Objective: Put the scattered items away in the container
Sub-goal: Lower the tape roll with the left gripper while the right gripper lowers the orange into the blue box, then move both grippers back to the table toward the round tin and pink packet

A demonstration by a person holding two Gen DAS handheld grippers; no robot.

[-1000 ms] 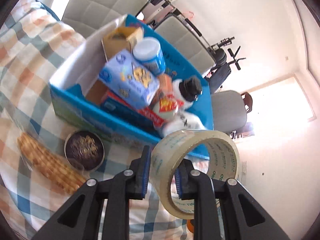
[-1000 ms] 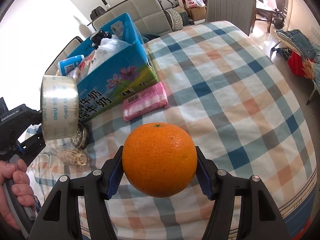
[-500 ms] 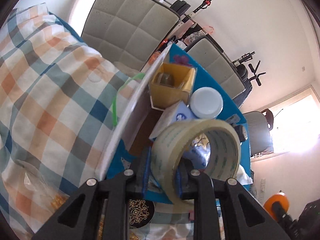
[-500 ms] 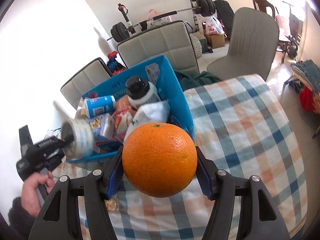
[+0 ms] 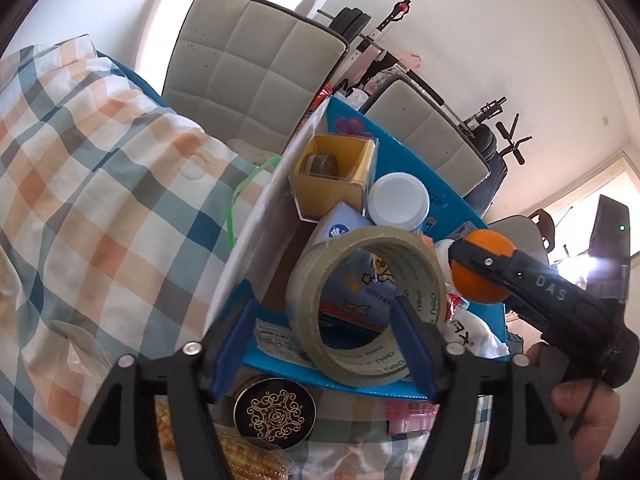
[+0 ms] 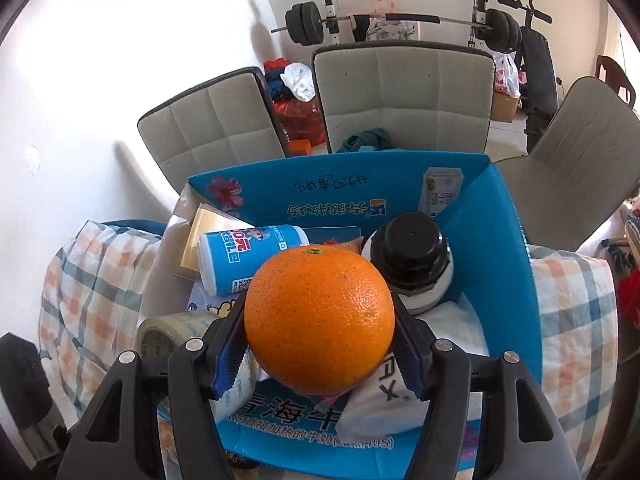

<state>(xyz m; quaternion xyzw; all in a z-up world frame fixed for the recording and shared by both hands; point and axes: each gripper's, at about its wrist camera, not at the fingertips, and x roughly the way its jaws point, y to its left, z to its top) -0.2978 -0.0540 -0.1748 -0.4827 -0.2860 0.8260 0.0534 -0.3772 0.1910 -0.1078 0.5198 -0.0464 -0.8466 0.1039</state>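
Dimpled round orange [image 6: 319,320] between jaws

A blue cardboard box [image 6: 500,248] stood open on the checked cloth, crowded with goods. A clear tape roll [image 5: 360,304] sat tilted on its edge at the box's near rim, its hole facing the left camera. At the roll's 3 o'clock, a round orange [image 6: 319,319] hung over the box. A black round tin [image 5: 274,412] lay outside at the roll's 7 o'clock.
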